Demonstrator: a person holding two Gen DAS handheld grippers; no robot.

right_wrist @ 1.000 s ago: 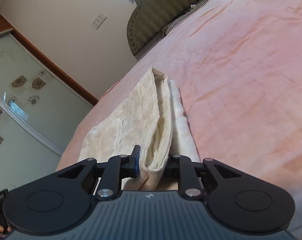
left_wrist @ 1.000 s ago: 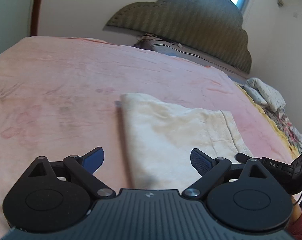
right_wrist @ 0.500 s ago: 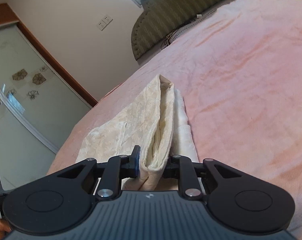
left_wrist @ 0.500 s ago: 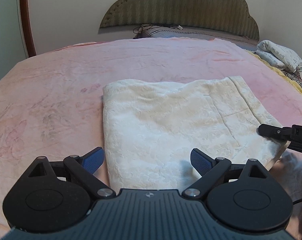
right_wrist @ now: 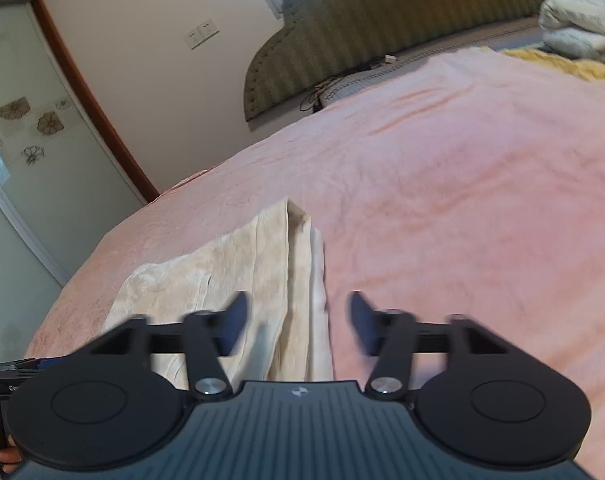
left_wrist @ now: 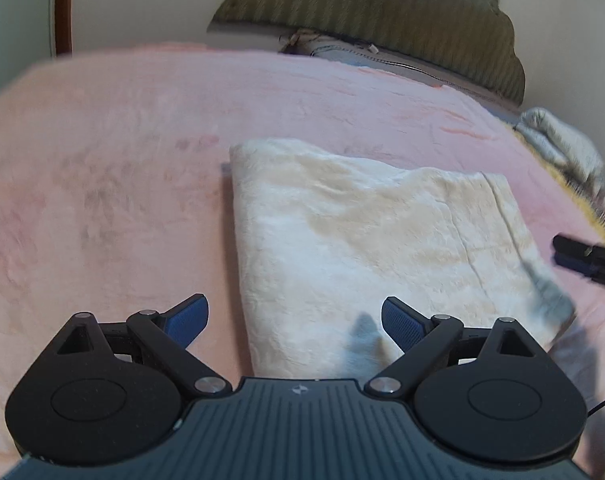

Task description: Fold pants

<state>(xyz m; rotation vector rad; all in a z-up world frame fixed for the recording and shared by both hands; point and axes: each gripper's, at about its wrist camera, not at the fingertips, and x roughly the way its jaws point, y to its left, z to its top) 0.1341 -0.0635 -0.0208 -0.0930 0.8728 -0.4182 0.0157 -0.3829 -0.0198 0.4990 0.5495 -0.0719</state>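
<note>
The cream pants (left_wrist: pixel 366 240) lie folded into a flat rectangle on the pink bed (left_wrist: pixel 102 160). My left gripper (left_wrist: pixel 294 316) is open and empty, just above the fold's near left corner. My right gripper (right_wrist: pixel 298 316) is open and blurred with motion, its jaws apart over the near end of the pants (right_wrist: pixel 262 272), holding nothing. The right gripper's fingertips (left_wrist: pixel 574 256) show at the right edge of the left wrist view, beside the pants' right edge. The left gripper (right_wrist: pixel 6 372) shows at the lower left of the right wrist view.
A padded olive headboard (left_wrist: pixel 382 12) stands at the far end of the bed. A bundle of light bedding (right_wrist: pixel 578 24) and a yellow blanket (right_wrist: pixel 562 60) lie at the far right. A wardrobe with flower-patterned doors (right_wrist: pixel 18 140) stands to the left.
My right gripper has opened and let go of the folded edge of the pants, which now lies flat. The left gripper has stayed open and shifted its view slightly.
</note>
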